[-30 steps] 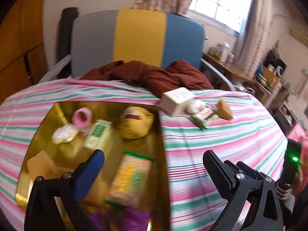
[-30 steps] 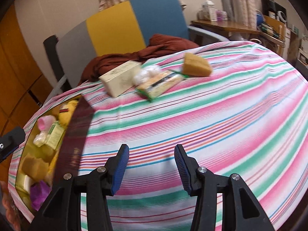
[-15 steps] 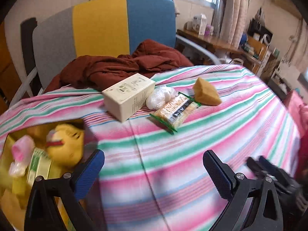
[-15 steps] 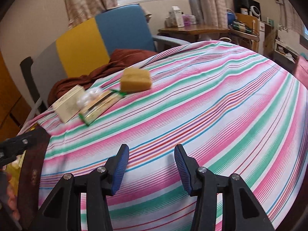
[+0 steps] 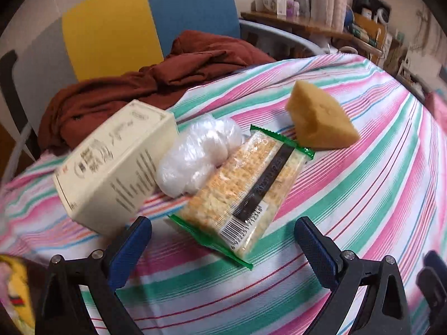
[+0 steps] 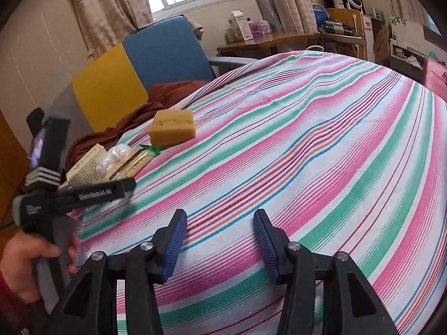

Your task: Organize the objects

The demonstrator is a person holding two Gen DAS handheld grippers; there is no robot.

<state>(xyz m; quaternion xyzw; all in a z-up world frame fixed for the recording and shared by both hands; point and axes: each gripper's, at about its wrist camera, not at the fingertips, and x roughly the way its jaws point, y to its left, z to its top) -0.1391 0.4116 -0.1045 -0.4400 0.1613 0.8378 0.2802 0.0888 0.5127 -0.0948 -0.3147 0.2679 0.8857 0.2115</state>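
On the striped tablecloth [image 5: 349, 195] lie a cream carton box [image 5: 114, 164], a crumpled clear plastic bag [image 5: 195, 153], a green-edged cracker packet [image 5: 243, 195] and a yellow sponge [image 5: 321, 120]. My left gripper [image 5: 223, 240] is open and empty, just short of the cracker packet, with its near end between the fingers. My right gripper [image 6: 220, 240] is open and empty over bare cloth, well right of the objects. In the right wrist view the same box [image 6: 86, 164], packet [image 6: 131, 162] and sponge [image 6: 171, 127] sit at the left, beside the hand-held left gripper body [image 6: 69, 195].
A dark red cloth [image 5: 156, 78] is heaped on a grey, yellow and blue chair [image 5: 145, 19] behind the table. A yellow item [image 5: 14, 287] shows at the lower left edge. A cluttered wooden desk [image 6: 268, 42] stands at the back right.
My left gripper has swung right from the gold box of items and closed in on the cracker packet. My right gripper has turned further right, with the objects sliding to its left.
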